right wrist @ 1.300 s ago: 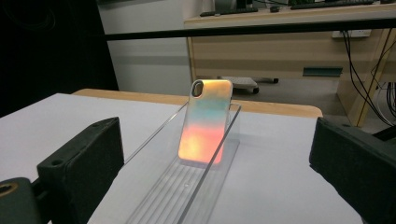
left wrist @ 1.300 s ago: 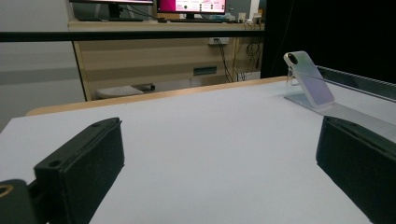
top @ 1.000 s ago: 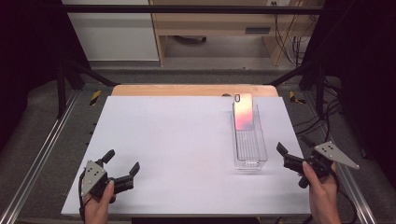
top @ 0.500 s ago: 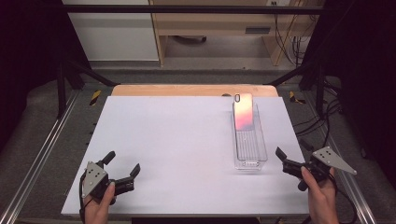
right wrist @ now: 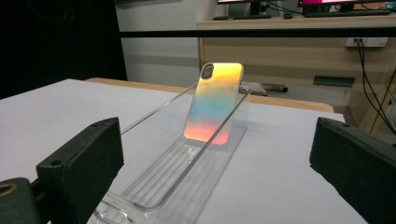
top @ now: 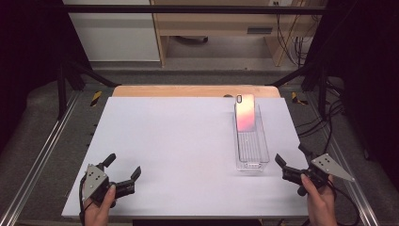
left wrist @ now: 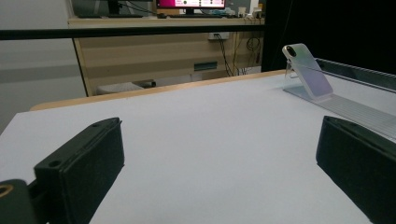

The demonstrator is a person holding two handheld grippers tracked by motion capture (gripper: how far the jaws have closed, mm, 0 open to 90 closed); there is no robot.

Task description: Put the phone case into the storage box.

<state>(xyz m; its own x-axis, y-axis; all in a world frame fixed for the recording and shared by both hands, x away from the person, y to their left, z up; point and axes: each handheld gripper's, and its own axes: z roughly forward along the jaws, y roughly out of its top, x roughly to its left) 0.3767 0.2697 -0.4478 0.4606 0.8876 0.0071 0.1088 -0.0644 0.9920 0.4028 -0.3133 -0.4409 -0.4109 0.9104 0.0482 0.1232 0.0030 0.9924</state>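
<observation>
White surface (top: 179, 141), matte, with a strip of bare wood showing along its far edge. One item lies directly on it: a clear plastic tray (top: 260, 153), long and narrow, at the right side, running near to far. A phone case (top: 245, 112) with an iridescent pink-orange back leans tilted in the tray's far end, camera cutout up.

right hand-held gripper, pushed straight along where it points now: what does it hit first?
Probably the near end of the clear tray, which lies ahead between the open jaws of the right hand-held gripper. The iridescent phone case leans in the tray's far end, behind that. Depth is uncertain.
</observation>
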